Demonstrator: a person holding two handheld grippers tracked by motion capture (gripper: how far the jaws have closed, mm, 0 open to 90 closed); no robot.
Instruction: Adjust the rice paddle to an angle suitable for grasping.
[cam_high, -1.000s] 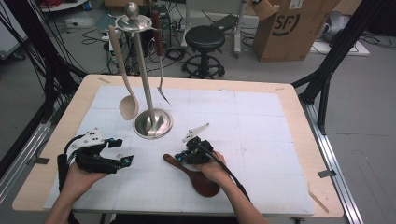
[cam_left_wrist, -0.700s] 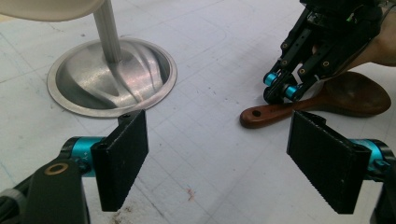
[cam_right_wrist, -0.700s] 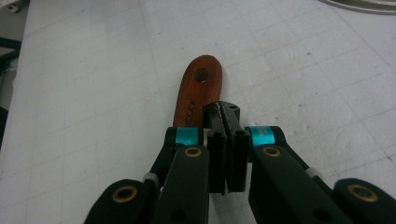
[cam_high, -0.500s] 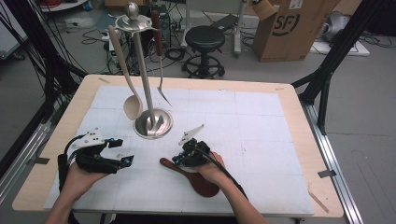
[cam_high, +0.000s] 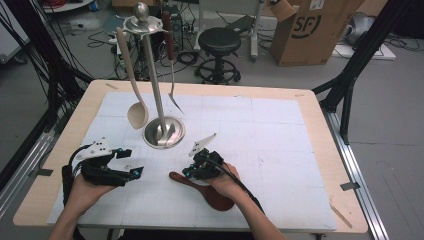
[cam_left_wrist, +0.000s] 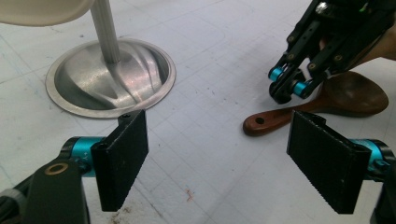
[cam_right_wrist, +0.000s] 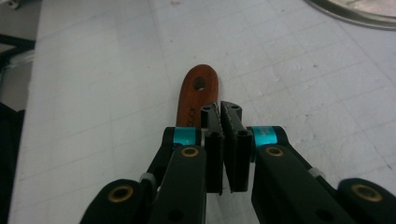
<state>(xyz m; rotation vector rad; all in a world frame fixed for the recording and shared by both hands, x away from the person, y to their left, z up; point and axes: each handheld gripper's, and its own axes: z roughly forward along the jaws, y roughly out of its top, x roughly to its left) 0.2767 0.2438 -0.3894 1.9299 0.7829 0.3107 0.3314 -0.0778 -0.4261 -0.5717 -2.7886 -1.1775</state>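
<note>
A: Item one, wooden spoon (cam_high: 207, 189): dark reddish-brown, lying flat on the white gridded mat (cam_high: 280, 150) toward the near edge of the table (cam_high: 310, 100). Handle end with its hanging hole points away toward the person's left; the bowl lies under the right hand (cam_high: 227, 182).

B: Noted. Right gripper (cam_right_wrist: 220, 111)?

A: Poised over the spoon's handle, just short of the hole. In the right gripper view its jaws are nearly together, a thin slit between the pads; they have just begun to part. Nothing is clamped between them; the handle lies below and ahead of the tips. Whether the tips touch the wood, I cannot tell.

B: Left gripper (cam_high: 131, 162)?

A: Held in the left hand (cam_high: 82, 192) near the mat's left part, well apart from the spoon. Jaws wide apart, empty; in the left gripper view bare mat shows between the pads.

B: Item two?

A: Utensil stand (cam_high: 162, 131): polished metal, round dished base, upright ribbed post, knob on top. It stands on the mat beyond both grippers.

B: Anything hanging on it?

A: Cream-coloured ladle (cam_high: 135, 112) on the left side, bowl down, close above the base. Meat fork (cam_high: 172, 97) with a dark handle on the right side, tines down.

B: Surroundings?

A: Black stool (cam_high: 219, 40) and a cardboard box (cam_high: 312, 30) on the floor beyond the table.
</note>
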